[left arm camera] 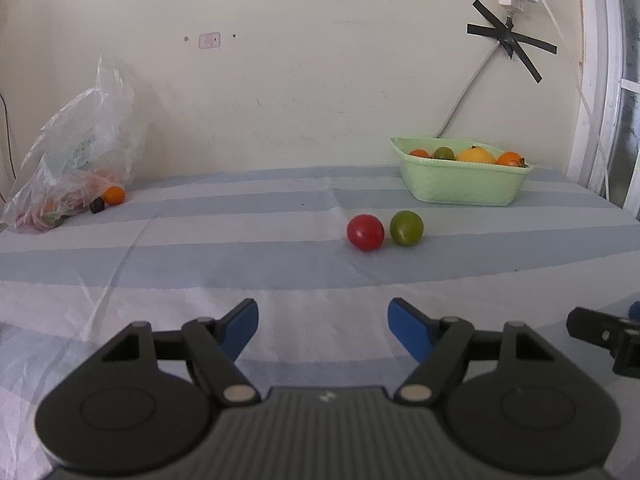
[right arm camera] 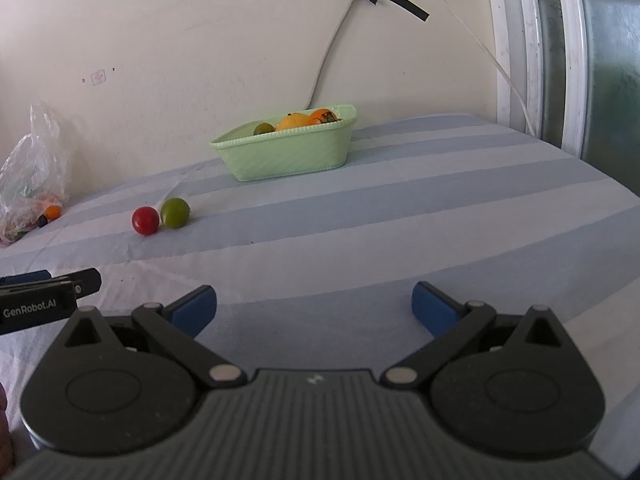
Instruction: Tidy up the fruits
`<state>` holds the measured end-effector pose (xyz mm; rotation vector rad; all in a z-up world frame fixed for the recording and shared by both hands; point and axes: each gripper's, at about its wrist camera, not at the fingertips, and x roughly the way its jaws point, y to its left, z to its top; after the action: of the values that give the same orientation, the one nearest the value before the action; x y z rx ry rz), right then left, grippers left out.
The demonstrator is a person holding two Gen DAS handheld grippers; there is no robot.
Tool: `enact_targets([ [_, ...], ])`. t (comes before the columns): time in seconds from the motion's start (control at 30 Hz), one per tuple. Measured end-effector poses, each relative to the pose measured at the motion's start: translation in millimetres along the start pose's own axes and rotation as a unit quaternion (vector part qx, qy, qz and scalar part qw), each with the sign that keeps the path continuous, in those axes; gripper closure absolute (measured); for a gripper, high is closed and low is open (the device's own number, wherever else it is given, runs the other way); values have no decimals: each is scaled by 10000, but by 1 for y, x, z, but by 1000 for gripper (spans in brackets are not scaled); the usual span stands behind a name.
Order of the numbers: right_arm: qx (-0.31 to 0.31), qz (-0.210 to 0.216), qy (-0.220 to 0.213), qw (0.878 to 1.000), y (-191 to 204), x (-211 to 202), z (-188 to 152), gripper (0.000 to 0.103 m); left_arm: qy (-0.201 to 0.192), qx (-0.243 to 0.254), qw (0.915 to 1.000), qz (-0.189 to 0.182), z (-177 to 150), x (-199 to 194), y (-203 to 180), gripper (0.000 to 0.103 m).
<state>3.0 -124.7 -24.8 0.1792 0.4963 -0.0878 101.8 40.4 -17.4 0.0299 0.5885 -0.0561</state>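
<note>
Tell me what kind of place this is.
Probably a room in a home, arranged for sorting fruit: a table under a blue-and-white striped cloth, a pale green plastic basket of fruit, and a white-framed frosted-glass window beside a scuffed cream wall.

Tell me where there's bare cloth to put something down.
Bare: the wide stretch between the bag at far left and the red tomato; the near cloth in front of both tongs; the right side beside the basket. Crowded: the bag's mouth with its loose fruit, and the red and green tomato pair before the basket.
</note>
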Motion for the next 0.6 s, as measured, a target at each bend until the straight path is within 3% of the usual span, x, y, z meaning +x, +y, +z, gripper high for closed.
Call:
enact_targets([
  [0.6, 55, 57, -36, 10000, 0, -2, -1, 0, 147, 73, 9983, -551, -1, 2, -1, 34],
])
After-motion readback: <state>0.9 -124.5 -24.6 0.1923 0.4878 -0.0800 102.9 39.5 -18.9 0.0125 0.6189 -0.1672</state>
